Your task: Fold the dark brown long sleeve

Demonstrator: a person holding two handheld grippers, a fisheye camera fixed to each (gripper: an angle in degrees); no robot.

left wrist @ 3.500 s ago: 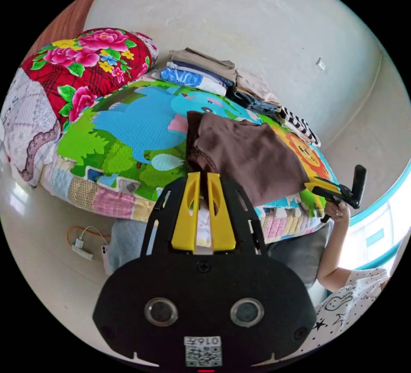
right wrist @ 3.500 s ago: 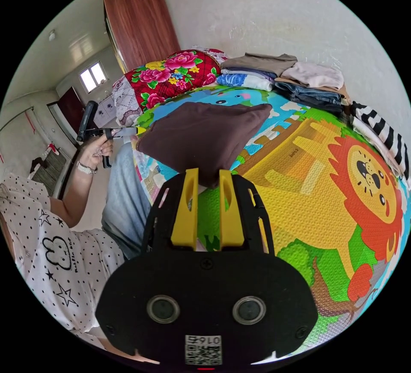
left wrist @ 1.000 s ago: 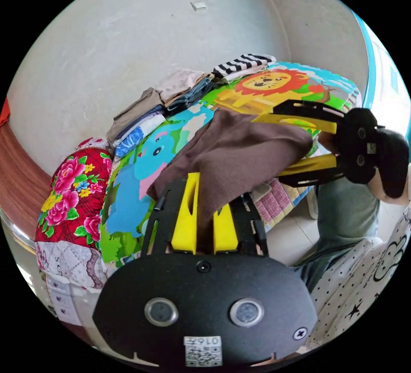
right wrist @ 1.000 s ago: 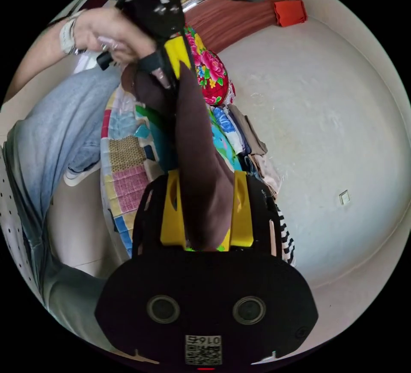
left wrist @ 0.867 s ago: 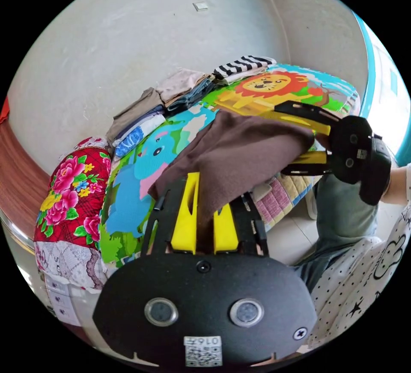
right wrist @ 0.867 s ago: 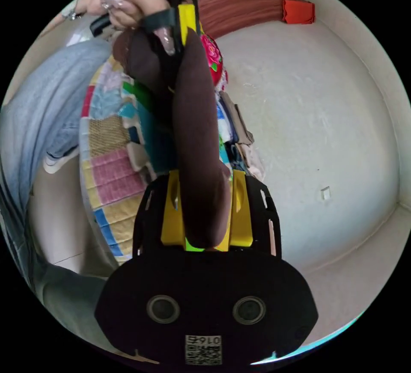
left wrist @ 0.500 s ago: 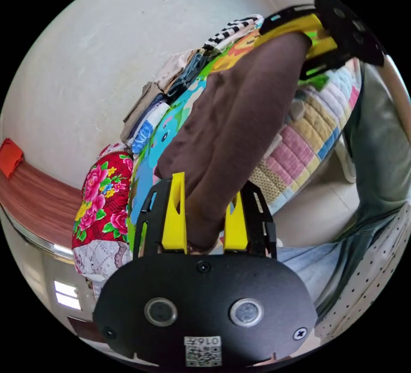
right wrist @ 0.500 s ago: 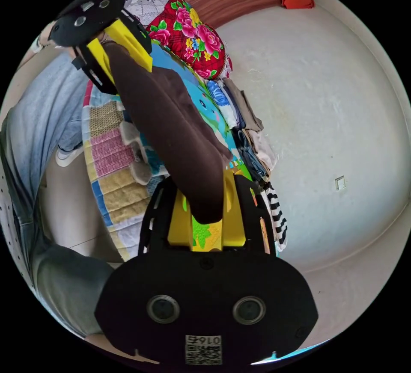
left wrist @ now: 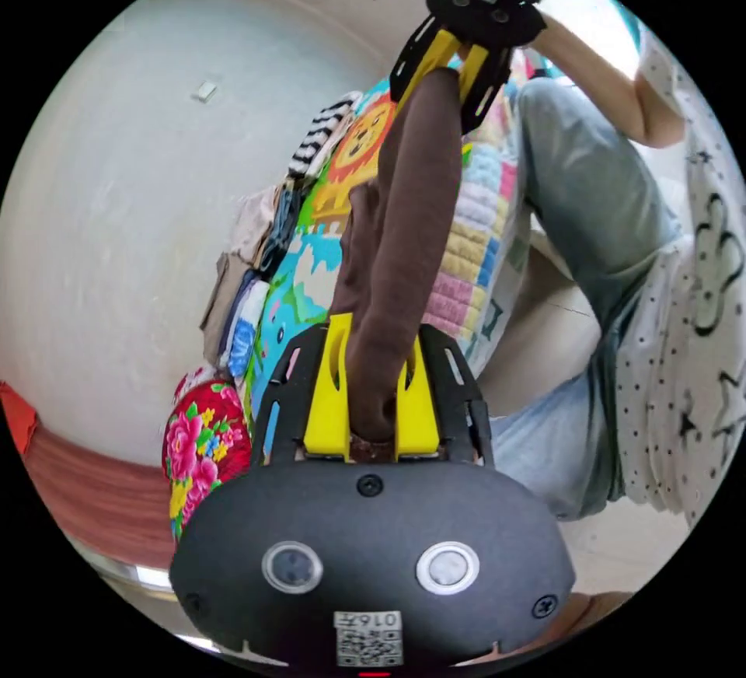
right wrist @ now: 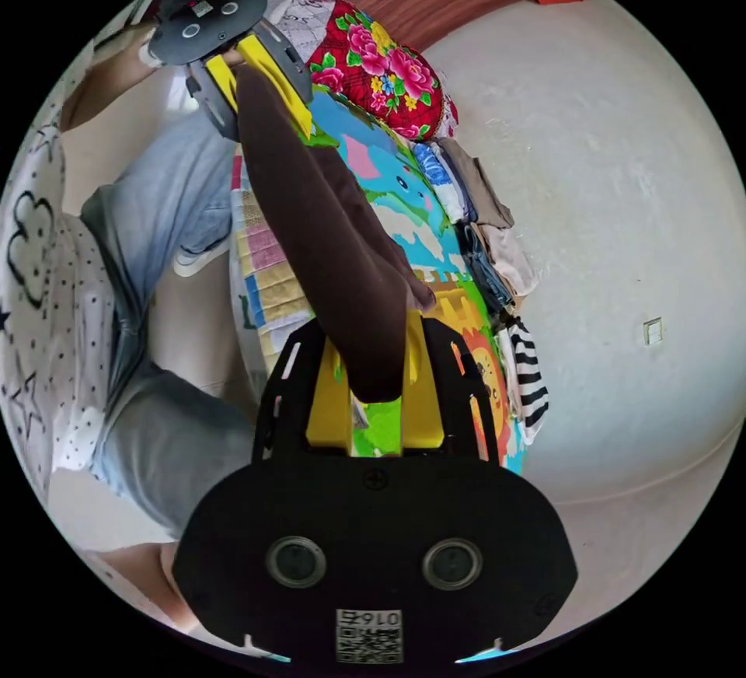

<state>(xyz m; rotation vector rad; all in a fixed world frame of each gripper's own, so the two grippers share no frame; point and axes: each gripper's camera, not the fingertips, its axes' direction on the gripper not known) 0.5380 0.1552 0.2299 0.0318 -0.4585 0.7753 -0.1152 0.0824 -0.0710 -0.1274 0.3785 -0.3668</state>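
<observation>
Left gripper view: the left hand-held gripper (left wrist: 371,390) clamps one end of the folded dark brown long sleeve cloth garment (left wrist: 404,242), and the right hand-held gripper (left wrist: 451,75) clamps the other, likely to carry it taut above the colourful animal-print foam mat (left wrist: 311,281). Half a second earlier it lay closer to that mat.

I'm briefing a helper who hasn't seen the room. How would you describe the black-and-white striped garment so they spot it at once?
Find the cartoon animal play mat on the bed. A row of folded clothes runs along its wall-side edge. The black-and-white striped garment lies at the end beside the lion picture, farthest from the red floral pillow, and is the only boldly striped piece among plain ones.
</observation>
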